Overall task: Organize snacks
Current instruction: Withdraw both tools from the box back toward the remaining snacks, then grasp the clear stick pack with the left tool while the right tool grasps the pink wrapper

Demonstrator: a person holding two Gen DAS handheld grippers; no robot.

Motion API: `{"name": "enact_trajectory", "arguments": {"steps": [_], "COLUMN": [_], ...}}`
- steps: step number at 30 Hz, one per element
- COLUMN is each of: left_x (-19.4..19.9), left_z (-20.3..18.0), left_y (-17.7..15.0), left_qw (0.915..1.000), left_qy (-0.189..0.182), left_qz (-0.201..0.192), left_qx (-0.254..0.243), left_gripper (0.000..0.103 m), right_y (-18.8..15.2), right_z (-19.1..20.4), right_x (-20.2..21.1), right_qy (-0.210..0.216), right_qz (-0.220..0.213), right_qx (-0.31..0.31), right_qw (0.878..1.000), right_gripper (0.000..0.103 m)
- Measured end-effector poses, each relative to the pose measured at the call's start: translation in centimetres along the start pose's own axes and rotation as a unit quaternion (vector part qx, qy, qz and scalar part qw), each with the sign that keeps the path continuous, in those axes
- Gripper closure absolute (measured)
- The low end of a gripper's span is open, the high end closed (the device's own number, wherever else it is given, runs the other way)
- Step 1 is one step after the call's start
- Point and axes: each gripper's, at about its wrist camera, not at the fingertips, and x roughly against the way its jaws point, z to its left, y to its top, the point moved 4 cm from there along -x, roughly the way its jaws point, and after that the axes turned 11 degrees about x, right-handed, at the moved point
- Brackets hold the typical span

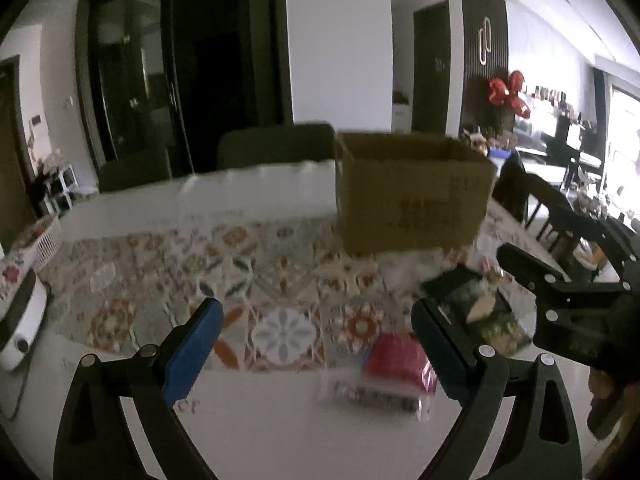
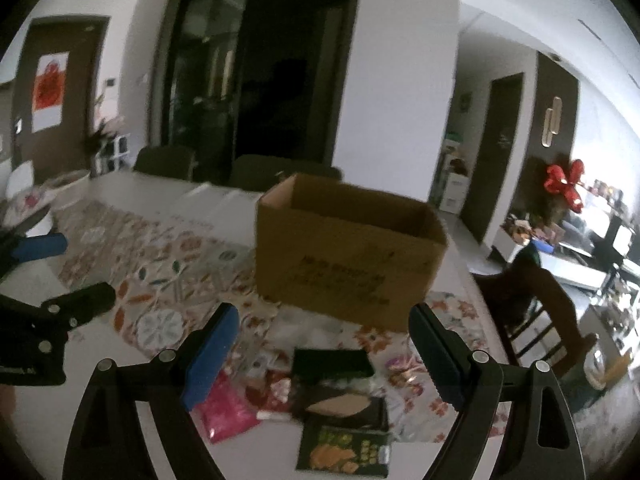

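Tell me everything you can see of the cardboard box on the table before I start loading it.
The cardboard box is plain brown corrugated card with dark printing on its near side, too blurred to read. Its top is open; no contents are visible from these angles. It stands upright on the patterned tablecloth, beyond the pile of snack packets, which lies just in front of it. Neither tool touches it.

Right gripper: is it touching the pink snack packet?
Cannot tell. In the right wrist view the right gripper is open, and its blue left finger overlaps the pink snack packet without showing contact or gap.
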Motion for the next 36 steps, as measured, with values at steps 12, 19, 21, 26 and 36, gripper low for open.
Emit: {"name": "enact_trajectory", "arguments": {"steps": [12,19,21,26,36], "left_x": [-3.3,-5.9,-6.6,-8.0,-10.4], "left_z": [0.5,1.0,1.0,1.0,1.2], "left_y": [-4.7,-6.0,-6.2,-6.5,-7.7], "left_qw": [0.996,0.9909,0.9894,0.9857,0.9734], "left_qy": [-0.007,0.0,0.002,0.001,0.001], "left_qz": [0.086,0.125,0.134,0.153,0.202], "left_qx": [0.022,0.05,0.057,0.072,0.107], "left_gripper": [0.013,0.02,0.022,0.027,0.043], "right_y": [-3.2,-4.0,-4.3,-5.1,-6.7], "right_z": [3.5,4.9,5.3,5.9,7.3], "right_x": [-2.5,-4.6,-5.3,-6.8,-8.8], "right_qy": [0.075,0.12,0.13,0.167,0.221], "right_qz": [0.049,0.067,0.074,0.094,0.123], "right_qx": [0.058,0.093,0.104,0.103,0.1], "right_qw": [0.994,0.986,0.983,0.976,0.962], "right_gripper": [0.016,0.016,0.018,0.024,0.028]}}
